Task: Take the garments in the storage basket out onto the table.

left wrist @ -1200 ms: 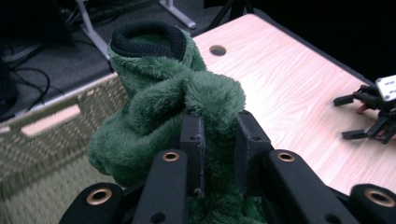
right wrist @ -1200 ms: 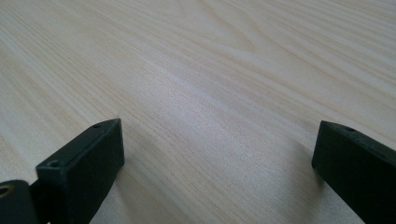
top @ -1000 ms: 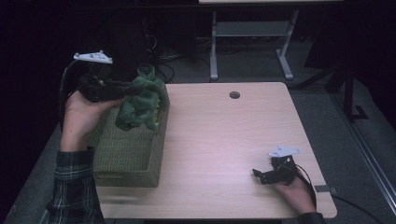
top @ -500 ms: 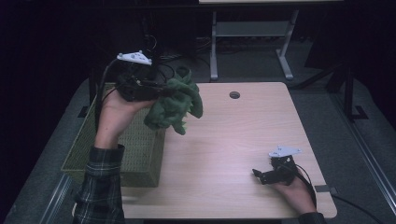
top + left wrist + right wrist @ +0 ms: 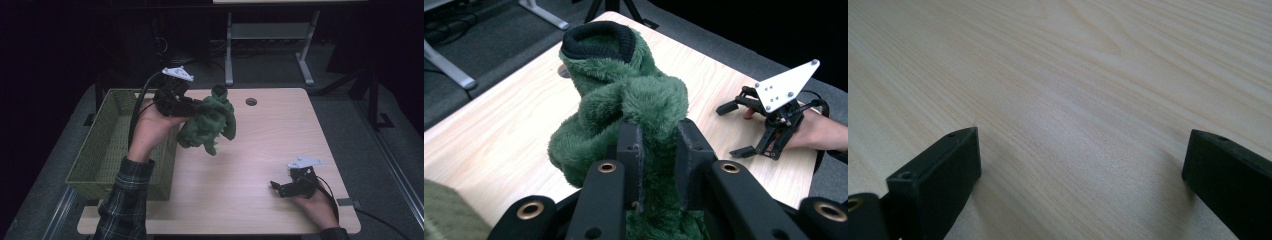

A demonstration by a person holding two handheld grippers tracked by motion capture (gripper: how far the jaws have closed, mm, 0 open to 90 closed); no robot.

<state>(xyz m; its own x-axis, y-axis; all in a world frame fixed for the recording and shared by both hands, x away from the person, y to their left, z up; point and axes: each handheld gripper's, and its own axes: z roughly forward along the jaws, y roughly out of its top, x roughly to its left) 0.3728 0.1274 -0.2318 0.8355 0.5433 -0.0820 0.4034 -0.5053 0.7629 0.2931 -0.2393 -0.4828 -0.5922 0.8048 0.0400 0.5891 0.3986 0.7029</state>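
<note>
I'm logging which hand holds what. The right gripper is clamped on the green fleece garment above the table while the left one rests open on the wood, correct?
The sides are swapped. The left gripper is clamped on the green fleece garment, as the left gripper view shows; the right gripper rests open on the table.

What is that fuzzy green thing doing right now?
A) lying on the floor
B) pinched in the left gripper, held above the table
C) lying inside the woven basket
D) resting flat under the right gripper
B: the left gripper is shut on the green fuzzy garment, which hangs above the table beside the basket.
</note>
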